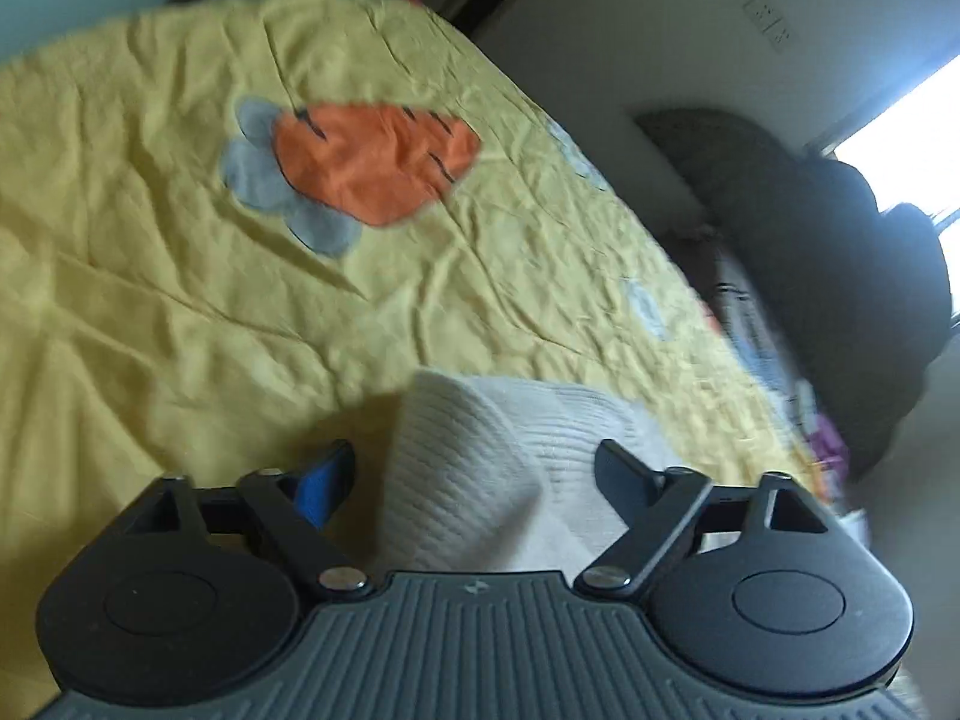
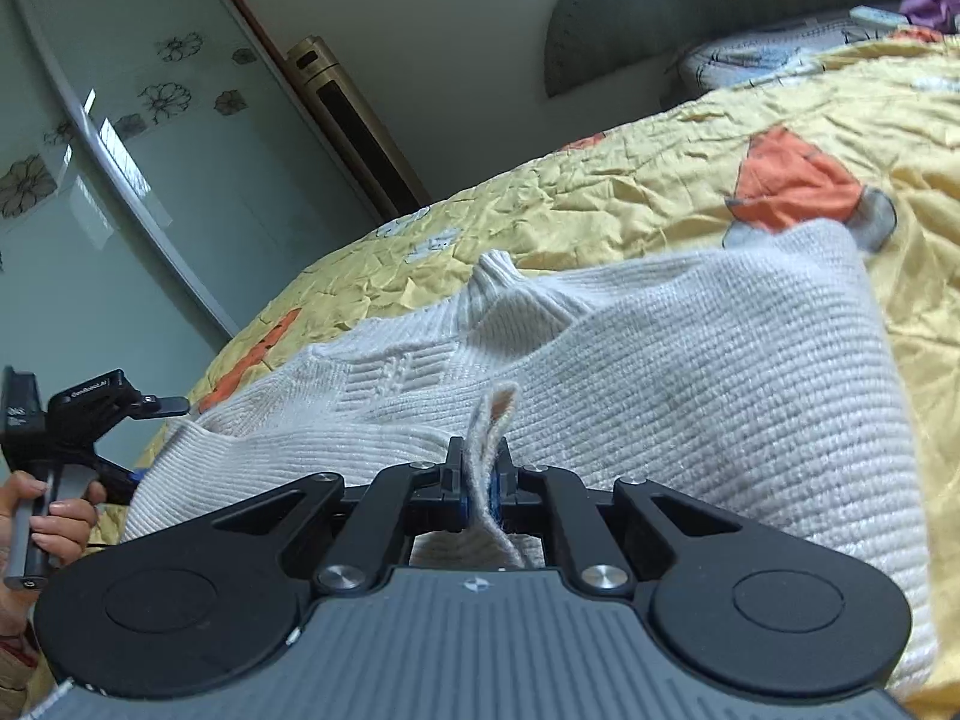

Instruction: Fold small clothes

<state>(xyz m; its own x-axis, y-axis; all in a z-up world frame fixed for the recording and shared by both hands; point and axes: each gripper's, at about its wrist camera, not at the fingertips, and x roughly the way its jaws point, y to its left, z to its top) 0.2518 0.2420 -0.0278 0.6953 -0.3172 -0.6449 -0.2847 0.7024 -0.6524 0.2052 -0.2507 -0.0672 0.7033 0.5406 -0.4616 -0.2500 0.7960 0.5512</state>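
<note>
A white knit sweater is spread on a yellow bedspread. A raised fold of its near edge is pinched between the closed jaws of the right gripper — the rest of the garment lies just ahead of it and to both sides. The left gripper is held with its jaws apart; a hump of the sweater sits between them, unpressed. In the right view, the left gripper is seen at the garment's far-left edge, carried by a hand.
</note>
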